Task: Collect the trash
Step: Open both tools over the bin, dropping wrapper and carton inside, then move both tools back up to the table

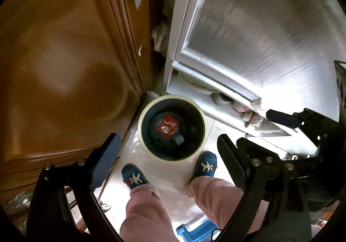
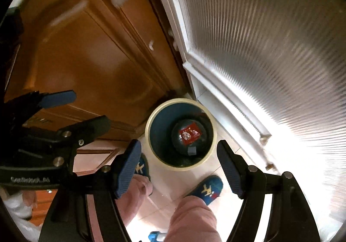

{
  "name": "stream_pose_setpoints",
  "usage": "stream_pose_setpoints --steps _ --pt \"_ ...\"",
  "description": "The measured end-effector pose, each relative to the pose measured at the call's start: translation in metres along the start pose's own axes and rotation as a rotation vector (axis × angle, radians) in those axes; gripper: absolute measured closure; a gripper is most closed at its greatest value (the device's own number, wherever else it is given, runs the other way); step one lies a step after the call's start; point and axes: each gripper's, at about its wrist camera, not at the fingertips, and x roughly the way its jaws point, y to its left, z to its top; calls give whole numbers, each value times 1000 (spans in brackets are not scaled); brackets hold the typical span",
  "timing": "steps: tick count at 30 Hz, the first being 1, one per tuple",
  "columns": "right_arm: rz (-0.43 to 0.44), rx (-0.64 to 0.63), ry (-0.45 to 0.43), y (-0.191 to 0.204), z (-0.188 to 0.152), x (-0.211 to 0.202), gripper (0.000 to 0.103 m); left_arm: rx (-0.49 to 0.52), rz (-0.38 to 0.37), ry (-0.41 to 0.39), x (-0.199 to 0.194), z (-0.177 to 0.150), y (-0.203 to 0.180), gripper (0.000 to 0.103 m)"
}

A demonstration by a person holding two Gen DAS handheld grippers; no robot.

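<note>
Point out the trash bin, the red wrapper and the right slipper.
trash bin (image 1: 144, 112): left wrist view, cream rim at left.
red wrapper (image 2: 190, 132): right wrist view, wrapper's middle.
right slipper (image 2: 207, 187): right wrist view, blue top.

Strong daylight pours through the ribbed glass door (image 2: 270, 47) on the right, blowing out the floor (image 2: 287, 155) beside it to pure white glare. The wooden door (image 1: 64, 58) on the left sits dimmer, carrying soft reflections and a broad shadow. Motion blur streaks the glass and the upper edges. Fisheye distortion bends every straight line, and black vignetting rings both views.
</note>
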Motion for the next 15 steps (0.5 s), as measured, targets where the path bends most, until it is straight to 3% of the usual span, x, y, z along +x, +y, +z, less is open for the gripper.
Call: stream_pose_setpoints --steps 8,15 --pt "-21 -133 -90 17 9 -102 29 6 30 -65 -88 10 -10 14" --pt "-18 -249 -176 32 31 -185 29 27 92 -229 -187 27 -11 14"
